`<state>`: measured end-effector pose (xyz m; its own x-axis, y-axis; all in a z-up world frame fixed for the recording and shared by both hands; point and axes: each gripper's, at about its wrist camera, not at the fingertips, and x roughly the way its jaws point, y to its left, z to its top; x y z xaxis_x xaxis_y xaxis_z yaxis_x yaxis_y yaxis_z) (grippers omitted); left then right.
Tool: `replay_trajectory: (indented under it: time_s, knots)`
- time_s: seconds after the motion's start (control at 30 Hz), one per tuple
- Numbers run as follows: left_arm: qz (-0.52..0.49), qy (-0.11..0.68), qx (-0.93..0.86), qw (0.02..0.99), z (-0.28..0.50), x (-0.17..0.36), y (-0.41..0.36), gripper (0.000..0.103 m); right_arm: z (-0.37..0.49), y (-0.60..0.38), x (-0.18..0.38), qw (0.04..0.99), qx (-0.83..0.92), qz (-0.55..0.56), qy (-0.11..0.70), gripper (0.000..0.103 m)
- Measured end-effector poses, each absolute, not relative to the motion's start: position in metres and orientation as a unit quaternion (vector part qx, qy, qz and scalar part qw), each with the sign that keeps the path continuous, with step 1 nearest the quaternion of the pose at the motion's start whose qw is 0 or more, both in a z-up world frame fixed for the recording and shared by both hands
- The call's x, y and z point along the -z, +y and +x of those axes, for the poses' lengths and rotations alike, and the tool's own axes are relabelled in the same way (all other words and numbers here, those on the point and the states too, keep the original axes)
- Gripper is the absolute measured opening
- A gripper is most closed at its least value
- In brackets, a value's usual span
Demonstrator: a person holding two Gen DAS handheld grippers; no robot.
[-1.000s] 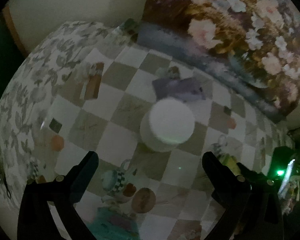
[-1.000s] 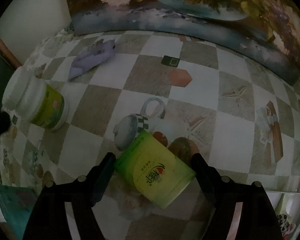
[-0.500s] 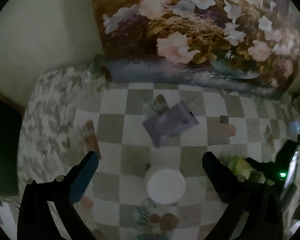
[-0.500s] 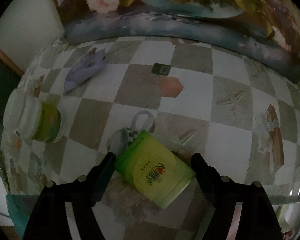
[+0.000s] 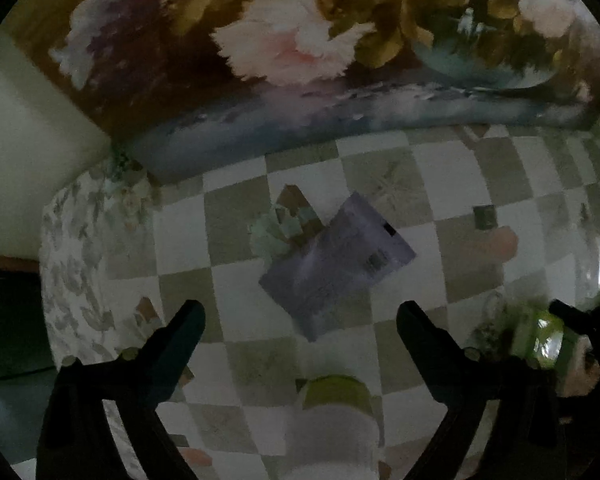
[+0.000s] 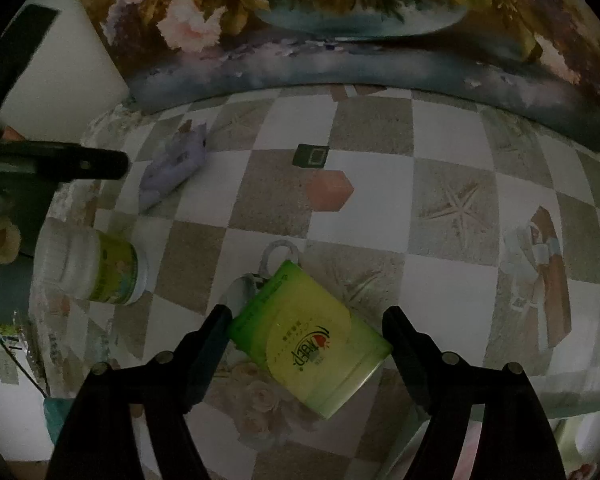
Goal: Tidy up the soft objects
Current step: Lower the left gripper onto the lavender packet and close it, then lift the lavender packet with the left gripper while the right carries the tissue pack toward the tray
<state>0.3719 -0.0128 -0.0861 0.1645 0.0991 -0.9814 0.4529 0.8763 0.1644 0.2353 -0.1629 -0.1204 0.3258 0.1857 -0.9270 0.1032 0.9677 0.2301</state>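
Observation:
A purple soft packet (image 5: 336,264) lies flat on the checkered tablecloth, just ahead of my left gripper (image 5: 300,316), which is open and empty above it. The packet also shows in the right wrist view (image 6: 174,168) at the far left. A white-lidded green tub (image 5: 334,412) stands below my left gripper; it shows in the right wrist view (image 6: 96,268) too. My right gripper (image 6: 308,316) holds a green tissue pack (image 6: 308,340) between its fingers, low over the table. One left finger (image 6: 80,166) reaches in at the left edge.
A large flower painting (image 6: 340,20) leans along the table's back edge. The table's left edge (image 5: 60,264) drops to a dark floor. A teal object (image 6: 56,412) sits at the front left corner. Printed pictures cover the tablecloth (image 6: 372,128).
My left gripper has moved forward and down past the white-lidded tub toward the purple packet. My right gripper has shifted slightly, with the green pack still in it.

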Motion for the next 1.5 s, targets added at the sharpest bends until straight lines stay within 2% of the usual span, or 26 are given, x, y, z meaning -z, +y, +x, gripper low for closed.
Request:
replay_trajectory:
  time_s: [0.5,0.63,0.7,0.8,0.87,0.9,1.17,1.5]
  knots:
    - [0.308,0.635,0.086,0.703,0.376,0.129,-0.062,0.092,0.221,-0.182,0.112,0.814,-0.032,0.140,0.563,0.080]
    - [0.332,0.637,0.068,0.692,0.378,0.133,-0.069,0.083,0.220,-0.188,0.115,0.811,-0.033,0.154,0.563,0.080]
    - [0.337,0.639,0.064,0.688,0.377,0.135,-0.074,0.074,0.221,-0.192,0.115,0.812,-0.034,0.163,0.560,0.080]
    - [0.333,0.648,0.064,0.682,0.377,0.140,-0.073,0.058,0.219,-0.194,0.113,0.814,-0.037,0.167,0.555,0.080]
    - [0.331,0.652,0.062,0.679,0.377,0.140,-0.069,0.037,0.220,-0.194,0.114,0.815,-0.038,0.168,0.554,0.080]
    - [0.328,0.654,0.060,0.679,0.377,0.140,-0.068,0.033,0.220,-0.194,0.115,0.815,-0.038,0.169,0.553,0.080]
    - [0.313,0.645,0.053,0.695,0.379,0.131,-0.057,0.020,0.220,-0.190,0.118,0.814,-0.041,0.170,0.554,0.080]
    - [0.263,0.627,0.042,0.732,0.379,0.098,-0.044,0.013,0.217,-0.191,0.110,0.818,-0.037,0.172,0.547,0.080]
